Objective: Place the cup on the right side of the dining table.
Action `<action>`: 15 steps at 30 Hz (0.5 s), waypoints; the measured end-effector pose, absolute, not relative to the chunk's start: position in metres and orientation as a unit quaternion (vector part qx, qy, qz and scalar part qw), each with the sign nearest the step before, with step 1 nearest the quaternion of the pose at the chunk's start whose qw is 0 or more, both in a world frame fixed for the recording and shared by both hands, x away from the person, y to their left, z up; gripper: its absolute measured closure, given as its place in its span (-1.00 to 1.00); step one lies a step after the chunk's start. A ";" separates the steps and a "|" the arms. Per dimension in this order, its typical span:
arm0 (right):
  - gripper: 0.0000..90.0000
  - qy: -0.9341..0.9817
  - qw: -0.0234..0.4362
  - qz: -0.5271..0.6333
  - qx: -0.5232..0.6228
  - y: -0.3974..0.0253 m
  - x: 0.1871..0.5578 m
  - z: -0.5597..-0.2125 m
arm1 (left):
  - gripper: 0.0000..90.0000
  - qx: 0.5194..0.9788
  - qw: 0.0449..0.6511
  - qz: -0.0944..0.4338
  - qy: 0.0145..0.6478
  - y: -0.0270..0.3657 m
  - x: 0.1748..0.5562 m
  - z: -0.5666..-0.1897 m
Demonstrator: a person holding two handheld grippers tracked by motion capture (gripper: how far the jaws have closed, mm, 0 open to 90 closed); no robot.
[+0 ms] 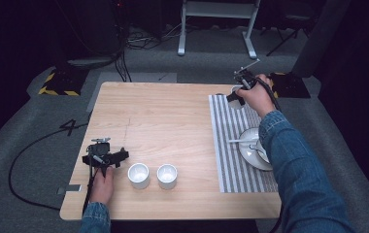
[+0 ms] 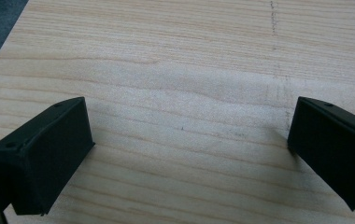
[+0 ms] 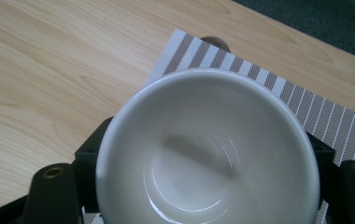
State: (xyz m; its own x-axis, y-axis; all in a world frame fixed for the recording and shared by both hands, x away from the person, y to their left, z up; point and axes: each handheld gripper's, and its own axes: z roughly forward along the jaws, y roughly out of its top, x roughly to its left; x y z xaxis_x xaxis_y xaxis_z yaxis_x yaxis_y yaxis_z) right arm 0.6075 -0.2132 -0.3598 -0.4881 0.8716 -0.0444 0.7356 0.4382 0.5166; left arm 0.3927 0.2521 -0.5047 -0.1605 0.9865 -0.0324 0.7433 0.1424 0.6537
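Right gripper (image 3: 203, 186) fingers clamp white cup (image 3: 208, 149) — left gripper (image 2: 185, 154) fingers apparently wide, empty.

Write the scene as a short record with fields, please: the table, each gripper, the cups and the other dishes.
table: light wood, with a striped mat on its right part
left gripper: near the table's front left, fingers open over bare wood
right gripper: at the far end of the mat, shut on a white cup, which is empty
other cups: two white cups side by side near the front edge
plate: white plate on the mat, with a spoon on it
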 end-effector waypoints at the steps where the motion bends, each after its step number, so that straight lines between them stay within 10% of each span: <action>1: -0.39 0.831 0.150 0.218 0.490 -0.214 0.609 -0.364 | -1.00 0.603 0.238 0.256 0.717 0.252 0.393 -0.505; 15: -0.39 0.815 0.125 0.197 0.531 -0.231 0.626 -0.415 | -1.00 0.603 0.238 0.256 0.717 0.252 0.393 -0.505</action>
